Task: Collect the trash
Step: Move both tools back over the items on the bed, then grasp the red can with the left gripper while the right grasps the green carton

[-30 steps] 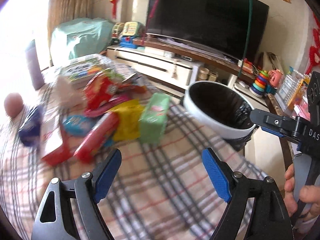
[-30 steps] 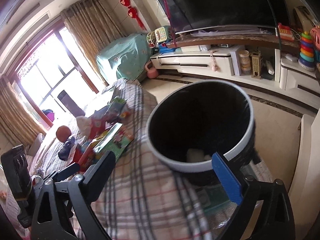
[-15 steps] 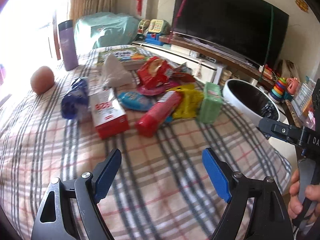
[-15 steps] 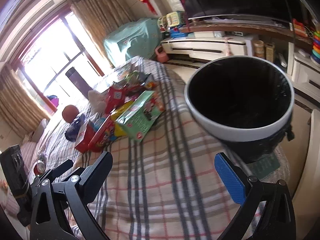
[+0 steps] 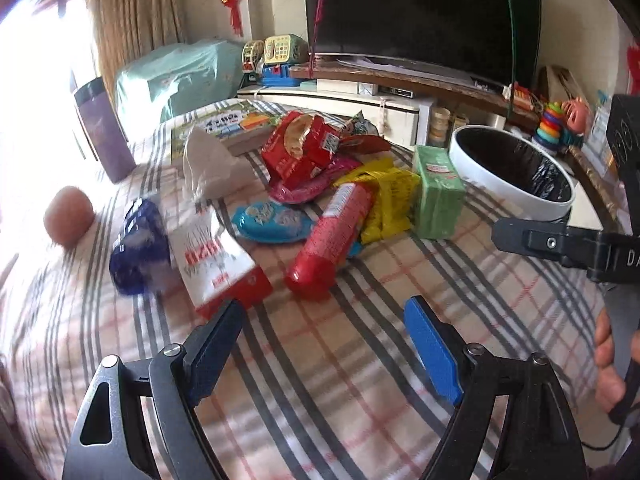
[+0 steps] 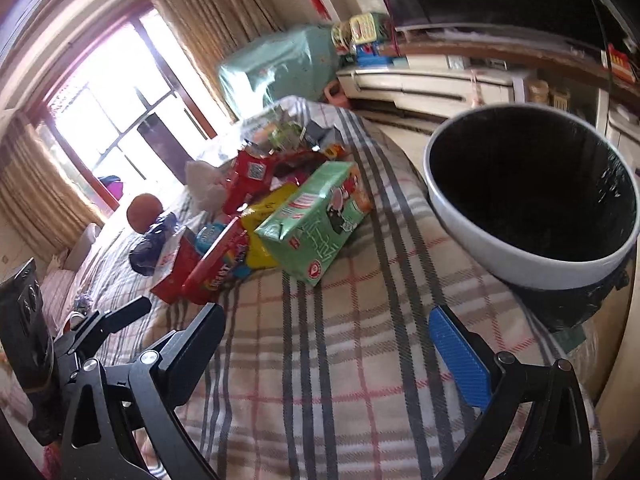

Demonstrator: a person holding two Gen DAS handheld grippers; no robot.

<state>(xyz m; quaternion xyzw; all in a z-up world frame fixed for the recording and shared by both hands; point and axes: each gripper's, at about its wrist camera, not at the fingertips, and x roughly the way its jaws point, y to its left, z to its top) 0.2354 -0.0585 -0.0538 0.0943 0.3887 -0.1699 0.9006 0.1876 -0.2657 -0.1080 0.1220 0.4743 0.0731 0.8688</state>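
Above a plaid-covered bed, left gripper spread wide, blue pads clear of everything, nothing between them, only blanket below. Right gripper likewise released and empty, jaws well apart, hovering over bare plaid just short of the bin. Bin: round, white-rimmed, lined with a black bag, standing at the bed's edge, beyond the right gripper's blue pad; seen in the left view at the far right of the bed. Heaped mid-bed, to the window side of the bin, the trash: green pack nearest the bin, upright on its edge; yellow wrapper touching it on the side away from the bin; red tube-shaped packet lying across the yellow one; red snack bag behind; light-blue packet beside the tube; red-and-white box just ahead of the left gripper's left finger; blue wrapper beside that box; crumpled tissue farther back. Orange ball farthest from the bin, near the bright window. A hand at the right edge of the left view, wrapped around the other gripper's handle.
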